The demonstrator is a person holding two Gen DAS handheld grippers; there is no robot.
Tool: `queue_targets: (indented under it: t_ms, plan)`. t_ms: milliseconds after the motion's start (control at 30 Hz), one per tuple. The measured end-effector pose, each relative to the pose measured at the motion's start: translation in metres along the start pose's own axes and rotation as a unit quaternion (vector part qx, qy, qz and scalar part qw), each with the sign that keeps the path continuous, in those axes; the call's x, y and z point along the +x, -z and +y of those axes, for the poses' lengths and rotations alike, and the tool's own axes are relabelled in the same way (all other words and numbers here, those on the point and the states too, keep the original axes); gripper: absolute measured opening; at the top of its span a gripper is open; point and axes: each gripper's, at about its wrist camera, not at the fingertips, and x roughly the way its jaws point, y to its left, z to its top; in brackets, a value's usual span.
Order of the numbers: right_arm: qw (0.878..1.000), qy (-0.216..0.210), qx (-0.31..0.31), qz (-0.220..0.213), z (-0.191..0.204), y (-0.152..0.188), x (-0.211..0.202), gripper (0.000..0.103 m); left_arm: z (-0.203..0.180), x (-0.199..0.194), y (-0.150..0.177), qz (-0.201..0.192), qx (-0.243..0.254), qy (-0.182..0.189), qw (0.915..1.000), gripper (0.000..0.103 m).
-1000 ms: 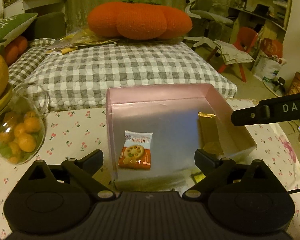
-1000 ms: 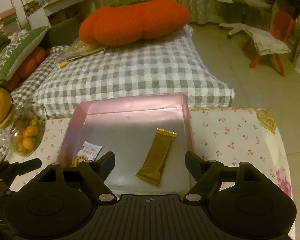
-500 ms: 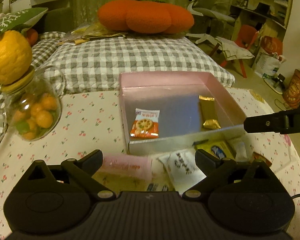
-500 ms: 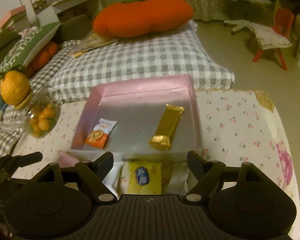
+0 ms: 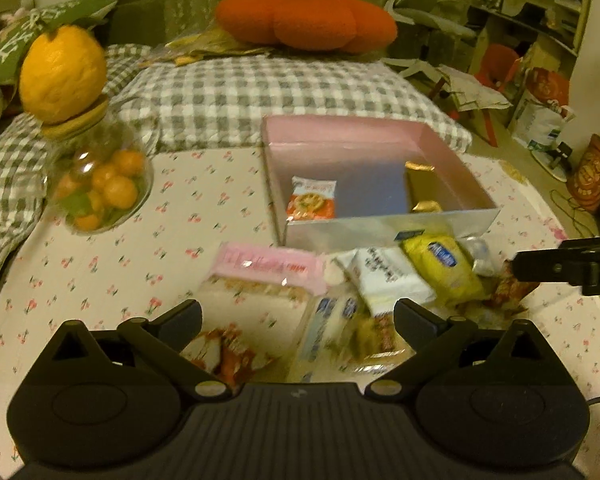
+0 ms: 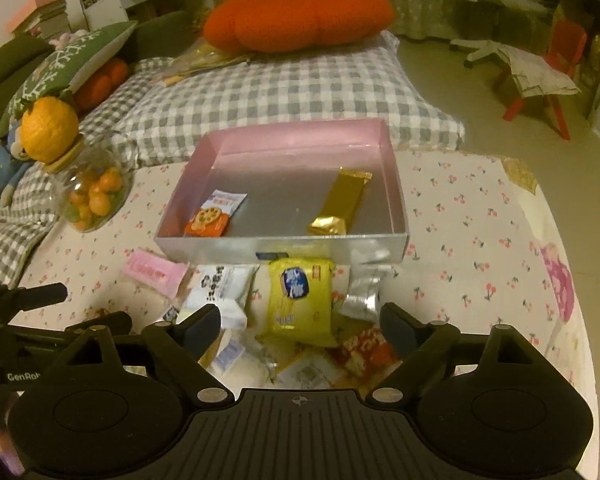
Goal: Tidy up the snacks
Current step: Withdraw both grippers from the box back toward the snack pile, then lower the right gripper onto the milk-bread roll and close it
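A pink open box point(image 6: 396, 184) point(image 5: 472, 176) holds an orange biscuit packet point(image 6: 214, 216) point(image 5: 312, 198) and a gold bar point(image 6: 340, 204) point(image 5: 420, 188). In front of the box lies a pile of loose snacks: a pink packet point(image 5: 270, 266) point(image 6: 152, 272), a white packet point(image 5: 388, 274) point(image 6: 222, 284), a yellow packet point(image 6: 300, 296) point(image 5: 444, 264), a silver one point(image 6: 362, 298) and a red one point(image 6: 368, 350). My left gripper point(image 5: 298, 320) is open and empty above the pile's left side. My right gripper point(image 6: 300, 324) is open and empty above the pile's right side.
A glass jar of orange sweets point(image 5: 96, 188) point(image 6: 92, 196) with an orange fruit point(image 5: 62, 74) on its lid stands left on the cherry-print cloth point(image 6: 480, 216). A checked cushion point(image 6: 292, 92) and an orange pumpkin pillow point(image 6: 300, 16) lie behind the box.
Both grippers have pulled back from over the box toward the table's near side. The pile of loose snacks has come into view under them. Both stay open.
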Motion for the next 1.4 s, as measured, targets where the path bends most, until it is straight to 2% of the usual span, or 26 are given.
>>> queue_targets:
  t_ms: [233,400,600,800,1000,1133,1267,1400]
  plan:
    - [1.000,0.002,-0.002,0.001,-0.001,0.021,0.000,0.089,0.012,-0.001,0.015,0.002,-0.011,0.011,0.9999,0.102]
    - [1.000,0.000,-0.012,-0.013,0.006,0.039,0.004,0.089,0.020,-0.002,0.027,-0.006,-0.001,0.013,0.9999,0.102]
    - [0.999,-0.013,-0.031,-0.027,0.017,0.055,0.009,0.089,0.036,-0.003,0.043,-0.047,0.027,0.020,0.9984,0.102]
    - [0.998,-0.033,-0.031,-0.033,0.027,0.063,0.012,0.089,0.048,-0.007,0.046,-0.053,0.004,0.044,0.9976,0.099]
    - [0.998,-0.053,-0.027,-0.011,0.040,0.071,0.026,0.089,0.040,-0.010,0.045,-0.057,0.009,0.063,0.9964,0.095]
    - [0.997,-0.059,-0.045,0.002,0.053,0.078,0.035,0.089,0.039,-0.009,0.047,-0.052,0.007,0.072,0.9960,0.088]
    - [0.995,-0.076,-0.049,0.032,0.061,0.083,0.046,0.089,0.040,-0.010,0.047,-0.046,-0.001,0.086,0.9952,0.081]
    - [0.996,-0.065,-0.059,0.032,0.064,0.087,0.050,0.089,0.040,-0.011,0.047,-0.044,-0.006,0.097,0.9943,0.077]
